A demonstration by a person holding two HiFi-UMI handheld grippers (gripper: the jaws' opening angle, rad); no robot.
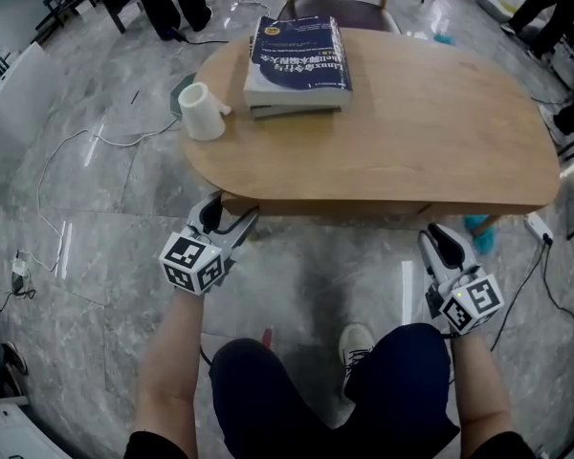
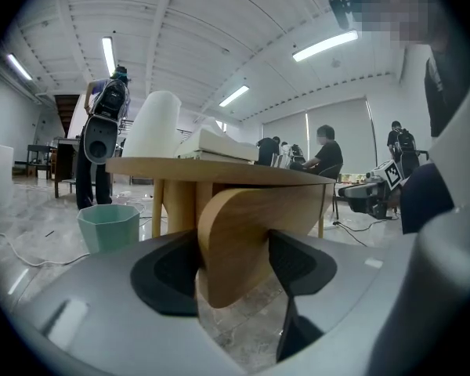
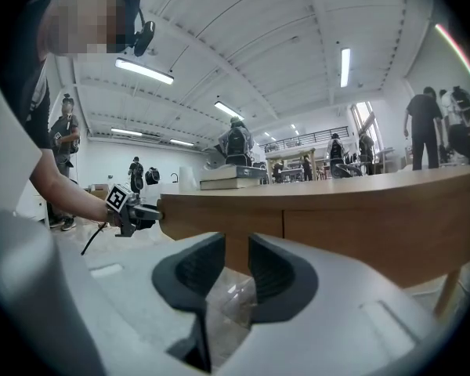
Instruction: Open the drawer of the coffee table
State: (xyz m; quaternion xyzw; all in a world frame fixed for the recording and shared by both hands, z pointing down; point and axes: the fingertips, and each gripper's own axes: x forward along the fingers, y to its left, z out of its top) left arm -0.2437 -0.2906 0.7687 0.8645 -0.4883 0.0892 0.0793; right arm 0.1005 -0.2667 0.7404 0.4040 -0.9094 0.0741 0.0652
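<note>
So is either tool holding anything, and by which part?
The left gripper grips the rounded end of the drawer front; the right gripper holds nothing.

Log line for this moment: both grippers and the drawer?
left gripper: shut on drawer front, at its end | right gripper: open, empty | drawer front: not visibly pulled out

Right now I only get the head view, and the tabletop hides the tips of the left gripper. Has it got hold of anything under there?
Observer: Yes. In the left gripper view, the left gripper has the rounded end of the wooden drawer front between its pads, touching both.
Operator: And the right one?
Observer: The right gripper is empty, with its jaws slightly apart and nothing between them.
Operator: Is the drawer out yet?
Observer: Probably not. The right gripper view shows a vertical seam with the wood lined up on both sides.
</note>
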